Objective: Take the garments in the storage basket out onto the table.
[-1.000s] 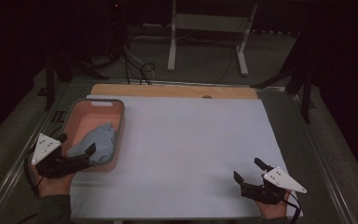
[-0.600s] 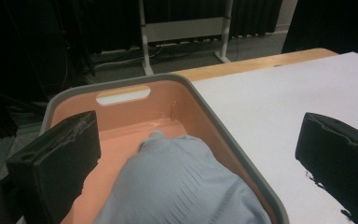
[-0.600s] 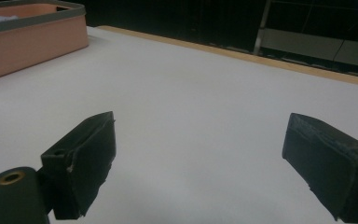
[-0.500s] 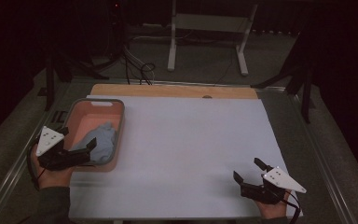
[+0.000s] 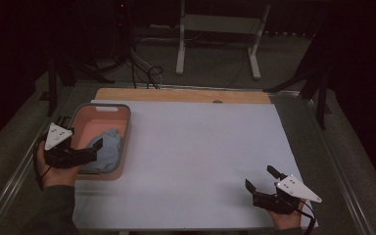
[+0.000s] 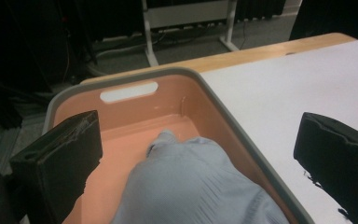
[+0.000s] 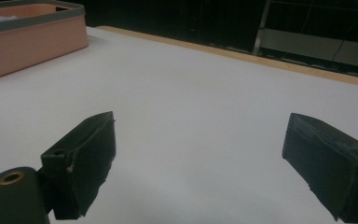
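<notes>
Setting: lab or test bay, dimly lit. Evidence: work table (image 5: 186,95) with wooden top and metal edge rails, covered by plain white sheet (image 5: 196,156). Black curtains (image 5: 39,44) enclose area. White metal stand (image 5: 218,29) on grey floor behind table. Cables (image 5: 144,68) loose on floor near stand. Dark tripod-type legs (image 5: 313,83) at both sides of table.

A dim room: grey floor (image 5: 215,73), white metal stand (image 5: 219,19), loose cables (image 5: 144,68).
</notes>
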Available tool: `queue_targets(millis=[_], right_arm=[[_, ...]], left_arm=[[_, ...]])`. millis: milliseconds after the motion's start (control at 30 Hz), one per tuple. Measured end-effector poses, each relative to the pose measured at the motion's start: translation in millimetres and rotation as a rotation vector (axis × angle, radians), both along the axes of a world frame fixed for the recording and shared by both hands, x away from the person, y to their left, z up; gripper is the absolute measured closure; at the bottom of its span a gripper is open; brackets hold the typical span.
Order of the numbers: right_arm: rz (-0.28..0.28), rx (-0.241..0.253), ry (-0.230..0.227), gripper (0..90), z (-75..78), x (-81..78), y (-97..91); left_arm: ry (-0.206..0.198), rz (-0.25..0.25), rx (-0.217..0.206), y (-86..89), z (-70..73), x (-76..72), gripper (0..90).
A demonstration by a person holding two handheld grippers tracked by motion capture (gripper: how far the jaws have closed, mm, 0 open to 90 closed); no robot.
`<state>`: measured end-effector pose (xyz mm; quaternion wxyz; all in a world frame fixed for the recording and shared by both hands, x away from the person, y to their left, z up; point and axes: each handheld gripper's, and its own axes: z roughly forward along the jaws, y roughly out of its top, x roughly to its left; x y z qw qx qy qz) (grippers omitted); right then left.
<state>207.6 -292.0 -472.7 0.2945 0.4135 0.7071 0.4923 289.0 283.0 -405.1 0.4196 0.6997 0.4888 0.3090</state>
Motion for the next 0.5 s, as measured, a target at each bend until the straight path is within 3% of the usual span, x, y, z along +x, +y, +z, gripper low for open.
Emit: queue_targets(millis=[500], right_arm=[[-0.002, 0.003, 0.0, 9.8, 0.1, 0.3, -0.9]], left_arm=[[0.096, 0.014, 0.013, 1.7, -6.9, 26.1, 0.4]])
